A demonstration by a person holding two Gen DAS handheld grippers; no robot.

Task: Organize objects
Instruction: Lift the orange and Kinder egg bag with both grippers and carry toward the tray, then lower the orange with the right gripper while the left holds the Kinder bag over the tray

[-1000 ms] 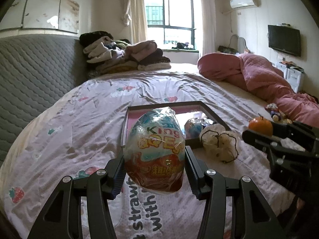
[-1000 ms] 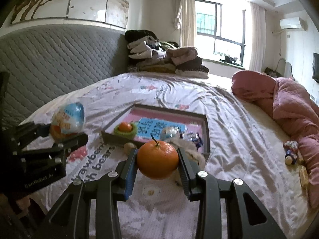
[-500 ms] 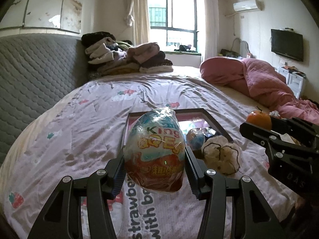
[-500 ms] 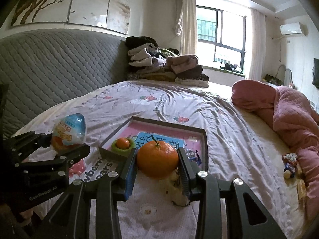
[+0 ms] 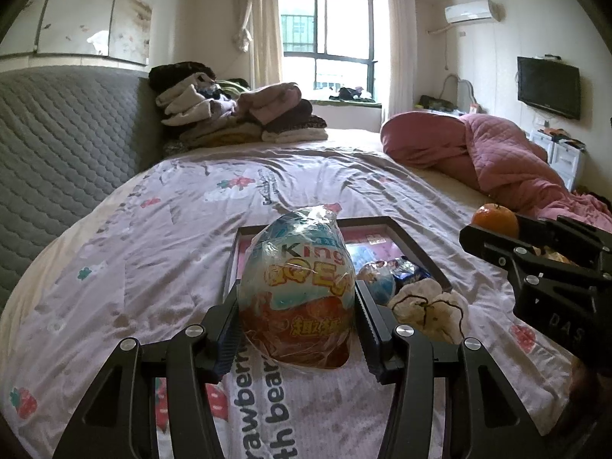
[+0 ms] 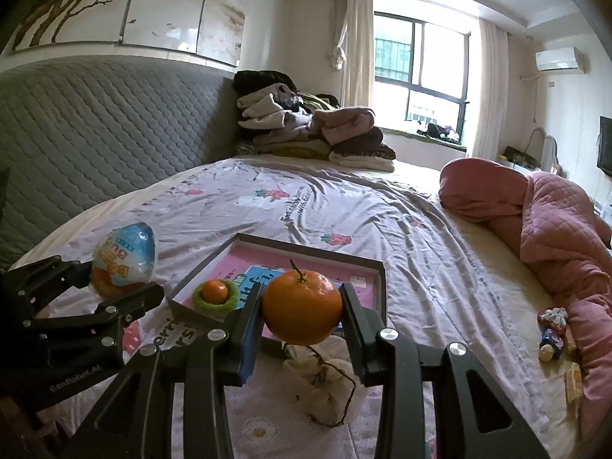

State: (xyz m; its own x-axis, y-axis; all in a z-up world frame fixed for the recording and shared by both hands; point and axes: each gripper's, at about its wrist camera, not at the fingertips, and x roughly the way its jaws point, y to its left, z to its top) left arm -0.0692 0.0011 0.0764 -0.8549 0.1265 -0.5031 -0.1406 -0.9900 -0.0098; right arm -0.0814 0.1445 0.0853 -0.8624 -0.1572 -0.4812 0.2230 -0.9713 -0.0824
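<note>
Gripping only crinkly wrap, the left claw (image 5: 296, 317) held the egg-shaped sweet (image 5: 296, 294) above the bed (image 5: 153, 229); it could slide out. Next, the right claw (image 6: 302, 310) pinched an orange (image 6: 302, 308), likely to roll. Ahead, the shallow tray (image 6: 376, 264) held a small orange in a green ring (image 6: 214, 294), a blue card and wrapped sweets.

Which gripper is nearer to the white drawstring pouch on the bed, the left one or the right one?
Right. The right gripper, holding the orange, is just above the white drawstring pouch; the left gripper, holding the wrapped egg, is off to its left.
</note>
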